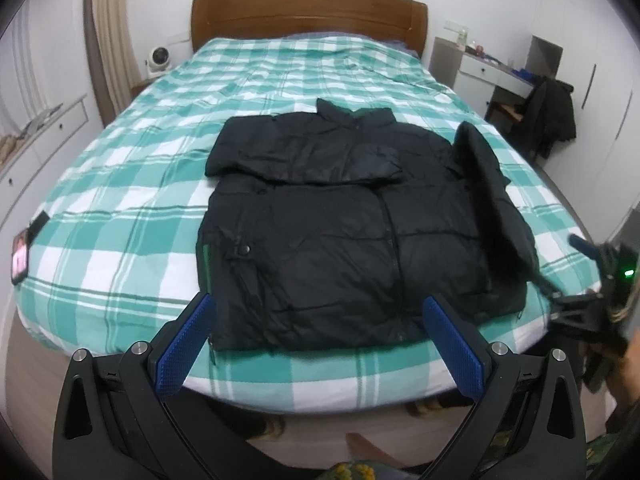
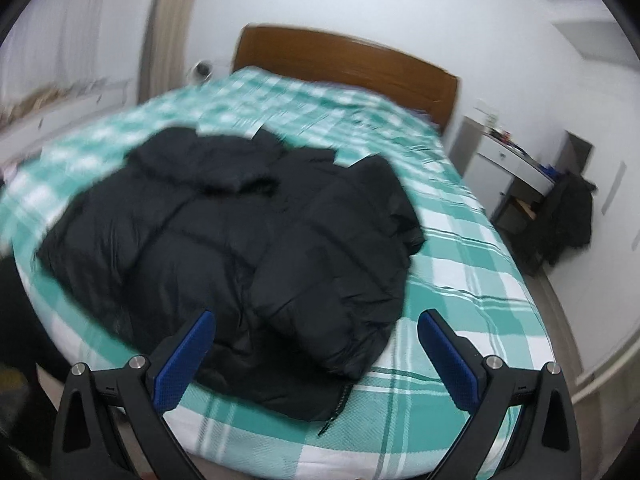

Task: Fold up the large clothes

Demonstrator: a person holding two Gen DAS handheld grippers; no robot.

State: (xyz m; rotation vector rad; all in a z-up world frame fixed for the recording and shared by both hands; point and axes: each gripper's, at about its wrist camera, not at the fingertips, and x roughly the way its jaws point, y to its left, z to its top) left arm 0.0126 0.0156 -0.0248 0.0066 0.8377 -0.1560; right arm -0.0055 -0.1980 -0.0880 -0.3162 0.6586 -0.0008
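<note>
Still unfolded, right sleeve (image 2: 344,240) lies just ahead of right gripper (image 2: 316,326), long axis pointing away. Both grippers, left (image 1: 318,312) included, spread and empty over jacket (image 1: 340,240) hem.

1. The black jacket (image 1: 352,216) fills the middle of the bed (image 1: 120,184) near its front edge.
2. The bed is bare on the left, on the right, and up by the headboard (image 1: 308,12).
3. A phone (image 1: 20,258) lies at the left edge.

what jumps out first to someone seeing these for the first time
A black puffer jacket lies on the near half of a bed with a green-and-white checked cover, one sleeve folded across its chest. Both tongs, left and right, hover open at its hem.
</note>
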